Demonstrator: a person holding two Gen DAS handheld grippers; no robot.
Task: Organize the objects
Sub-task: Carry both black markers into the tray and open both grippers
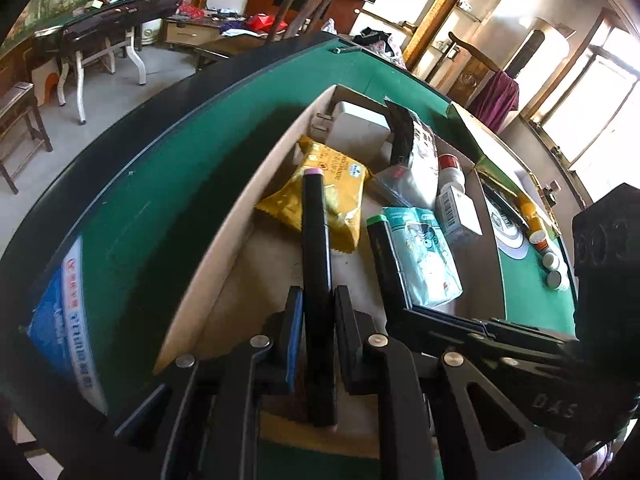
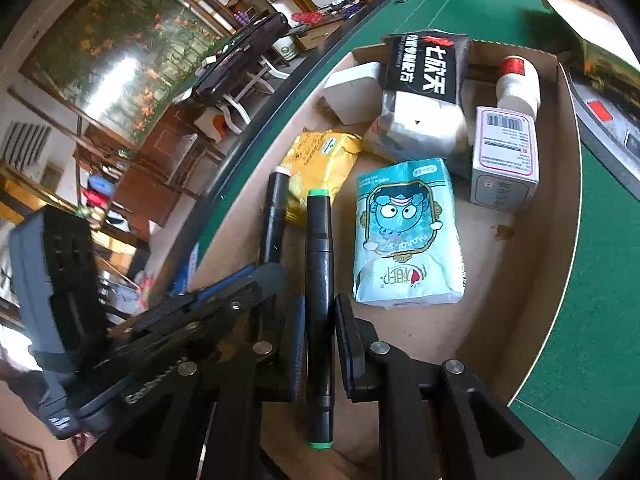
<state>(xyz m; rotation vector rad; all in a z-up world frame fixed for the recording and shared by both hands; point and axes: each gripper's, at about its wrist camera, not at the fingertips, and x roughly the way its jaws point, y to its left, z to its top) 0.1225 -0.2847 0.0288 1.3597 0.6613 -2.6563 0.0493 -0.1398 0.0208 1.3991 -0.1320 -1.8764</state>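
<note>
The round green felt bench [image 1: 132,200] is carrying a shallow brown cardboard tray [image 2: 532,320], and both hands are hovering over its near, empty part. Inside the tray are lying a black and white foil bag [image 2: 424,92], a pale blue tissue pack with a cartoon face [image 2: 404,232], a yellow crinkled snack packet [image 1: 320,196], a white carton with a barcode [image 2: 504,156] and a white plastic bottle with a red cap [image 2: 516,84].

The left gripper [image 1: 316,312] is holding its fingers [image 1: 294,320] clamped on a black marker with a pink cap [image 1: 316,240], which is pointing over the yellow packet. The right gripper [image 2: 320,340] is holding its fingers [image 2: 350,340] clamped on a black marker with a green cap [image 2: 320,280], just beside the tissue pack.

I think the step is laying both markers down in the tray. To do it well, each hand should be lowering until the marker is lying nearly flat on bare cardboard, parallel to the other one, and only then opening. Releasing too high could be letting them roll onto the packet.
</note>
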